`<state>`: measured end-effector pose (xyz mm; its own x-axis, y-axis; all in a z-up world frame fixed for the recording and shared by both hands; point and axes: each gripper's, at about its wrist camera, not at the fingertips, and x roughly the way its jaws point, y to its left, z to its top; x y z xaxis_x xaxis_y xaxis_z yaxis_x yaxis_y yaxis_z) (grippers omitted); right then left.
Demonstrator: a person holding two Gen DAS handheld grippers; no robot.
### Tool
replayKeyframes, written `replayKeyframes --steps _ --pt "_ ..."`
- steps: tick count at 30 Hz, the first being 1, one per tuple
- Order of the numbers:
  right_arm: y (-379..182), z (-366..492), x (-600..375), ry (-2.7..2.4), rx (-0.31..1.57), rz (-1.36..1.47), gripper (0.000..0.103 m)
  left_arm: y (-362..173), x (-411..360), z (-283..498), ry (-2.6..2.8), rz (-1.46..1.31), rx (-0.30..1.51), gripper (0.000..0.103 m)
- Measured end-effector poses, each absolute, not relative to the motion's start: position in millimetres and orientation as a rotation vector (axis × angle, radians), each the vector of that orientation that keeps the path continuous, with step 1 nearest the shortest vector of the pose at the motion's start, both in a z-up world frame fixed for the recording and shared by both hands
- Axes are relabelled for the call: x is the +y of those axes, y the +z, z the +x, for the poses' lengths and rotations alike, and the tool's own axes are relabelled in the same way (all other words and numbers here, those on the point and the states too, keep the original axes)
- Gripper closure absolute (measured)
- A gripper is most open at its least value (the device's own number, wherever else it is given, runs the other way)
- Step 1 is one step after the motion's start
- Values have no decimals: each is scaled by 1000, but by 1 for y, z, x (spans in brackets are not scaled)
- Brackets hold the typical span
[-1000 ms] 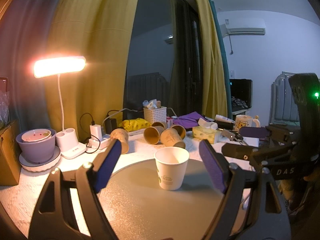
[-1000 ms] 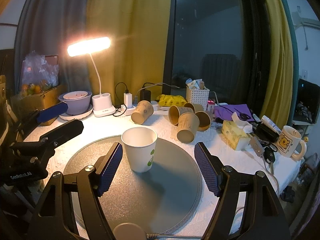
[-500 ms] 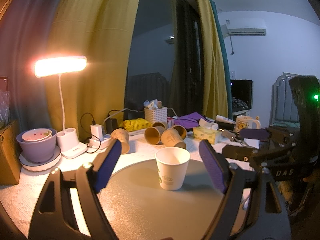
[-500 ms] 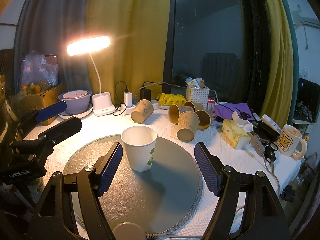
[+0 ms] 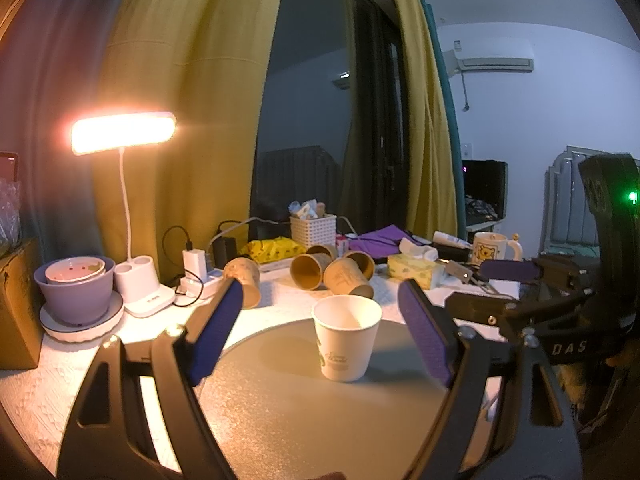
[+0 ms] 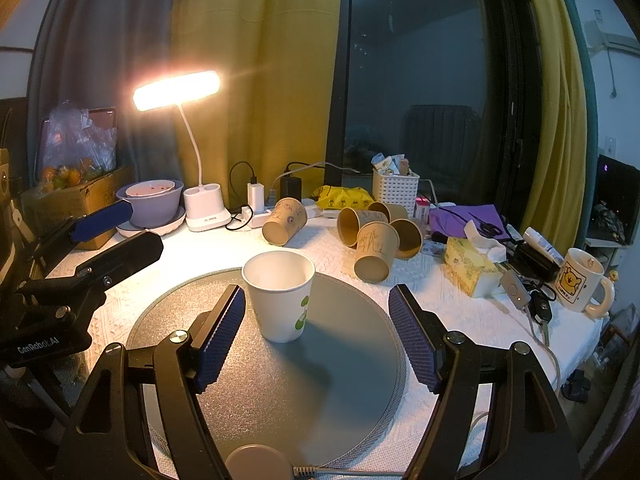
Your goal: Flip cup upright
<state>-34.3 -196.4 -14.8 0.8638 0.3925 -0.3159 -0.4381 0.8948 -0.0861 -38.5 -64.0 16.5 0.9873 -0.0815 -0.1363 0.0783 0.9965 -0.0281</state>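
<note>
A white paper cup [image 5: 346, 337] with a green print stands upright, mouth up, on the round grey mat [image 5: 280, 400]. It also shows in the right wrist view [image 6: 280, 296] on the mat [image 6: 320, 380]. My left gripper [image 5: 320, 332] is open and empty, the cup a little beyond its blue pads and apart from them. My right gripper [image 6: 316, 336] is open and empty, the cup just ahead near its left pad. Each gripper shows at the edge of the other's view.
Several brown paper cups [image 6: 376, 248] lie on their sides behind the mat. A lit desk lamp [image 6: 200, 204], purple bowl [image 6: 154, 200], chargers, white basket [image 6: 395, 190], tissue pack [image 6: 472, 264] and bear mug [image 6: 580, 280] stand around the white tablecloth.
</note>
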Motion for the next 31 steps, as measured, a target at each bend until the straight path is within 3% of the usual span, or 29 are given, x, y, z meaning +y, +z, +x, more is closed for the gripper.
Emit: replayKeyframes --steps 31 --pt "-15 -34 -195 441 300 -155 26 21 -74 -44 -28 5 91 22"
